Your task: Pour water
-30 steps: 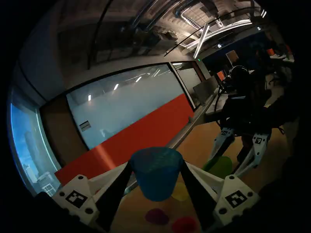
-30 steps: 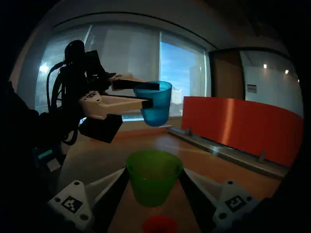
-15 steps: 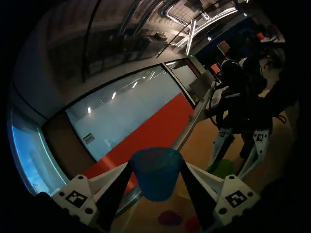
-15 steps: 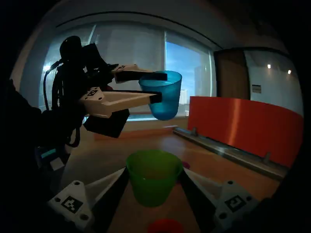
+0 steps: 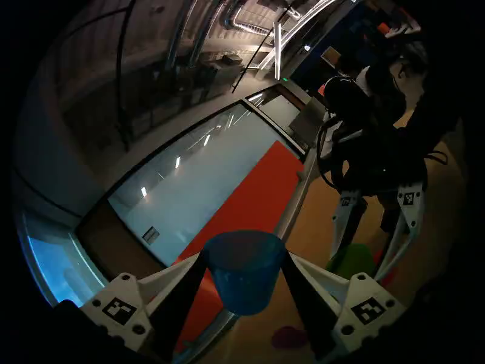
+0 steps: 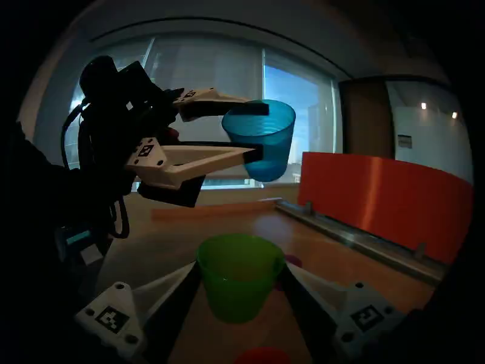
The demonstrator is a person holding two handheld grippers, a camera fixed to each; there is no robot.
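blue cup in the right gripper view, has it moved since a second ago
Yes, the blue cup has risen against the orange panel and its top edge.

Cups x2 (blue cup, green cup); L gripper, R gripper = 2.

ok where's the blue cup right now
Right gripper view: the blue cup sits upper centre, clamped in the left gripper, above the green cup.

green cup: partly hidden behind fingers of right hand-held gripper | red disc: cut off by bottom edge | purple spot: mostly hidden behind green cup | blue cup: contents too dim to tell | wall sign: too small to read
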